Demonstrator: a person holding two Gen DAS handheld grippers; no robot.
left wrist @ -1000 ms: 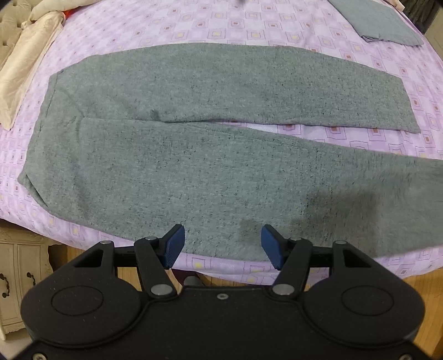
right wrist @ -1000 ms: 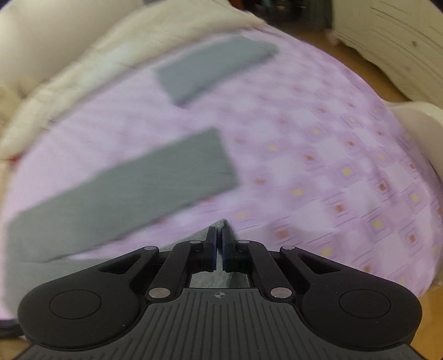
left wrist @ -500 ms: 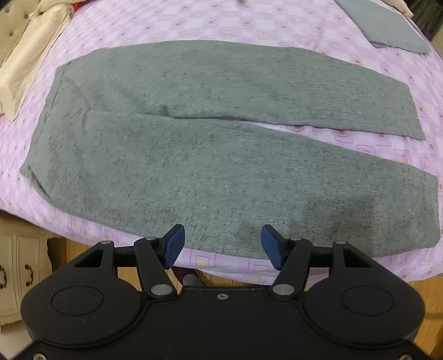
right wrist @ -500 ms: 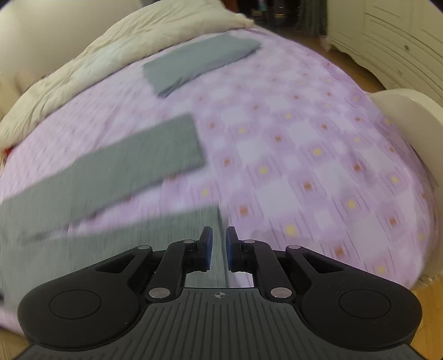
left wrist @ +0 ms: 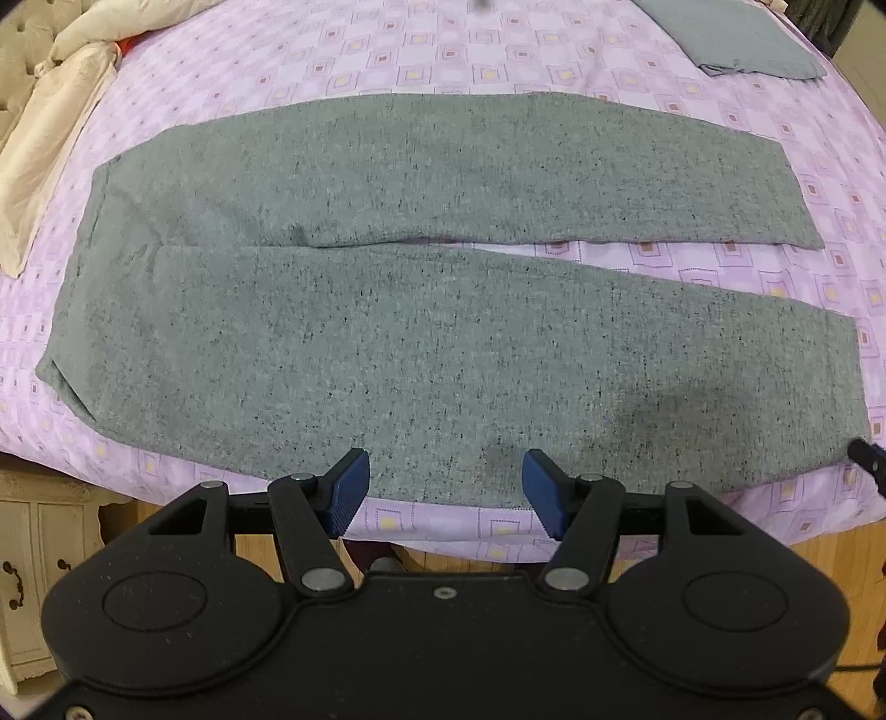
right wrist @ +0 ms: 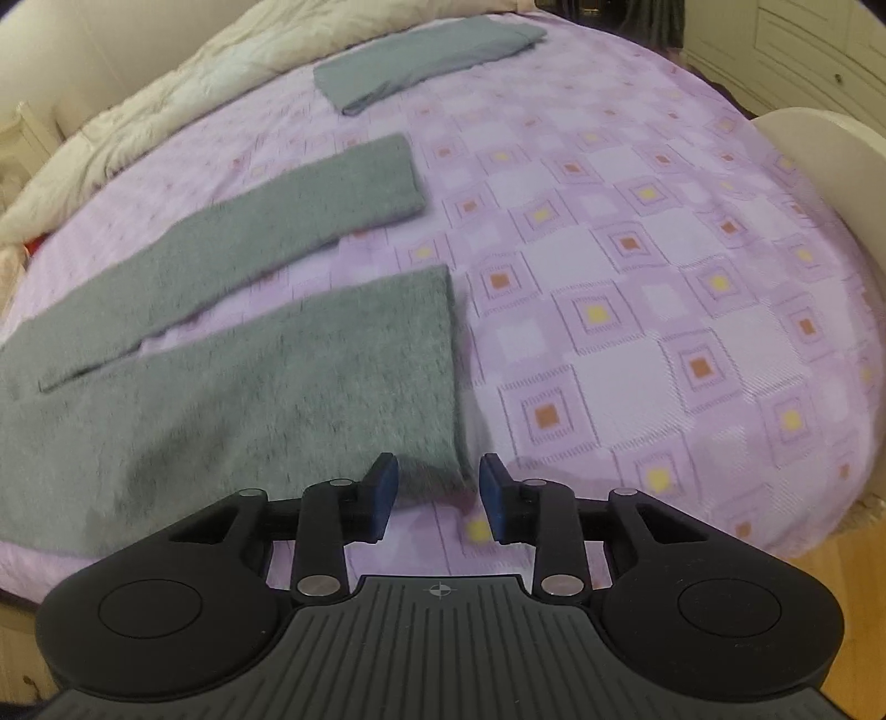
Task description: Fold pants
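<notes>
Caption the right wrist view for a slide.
Right gripper, jaws just opening, poised over the near leg cuff of grey pants spread flat on a purple bedspread.

I see the grey knit pants [left wrist: 443,343] spread flat and unfolded across the bed [left wrist: 498,61], waistband at the left of my left view, both legs running right. The legs part in a narrow V, the far one straight, the near one angling toward the bed's edge. Their cuffs [right wrist: 432,354] lie apart, hems square.

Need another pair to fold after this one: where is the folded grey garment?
In the left wrist view, the folded grey garment lies top right on the purple bedspread, beyond the spread pants.
</notes>
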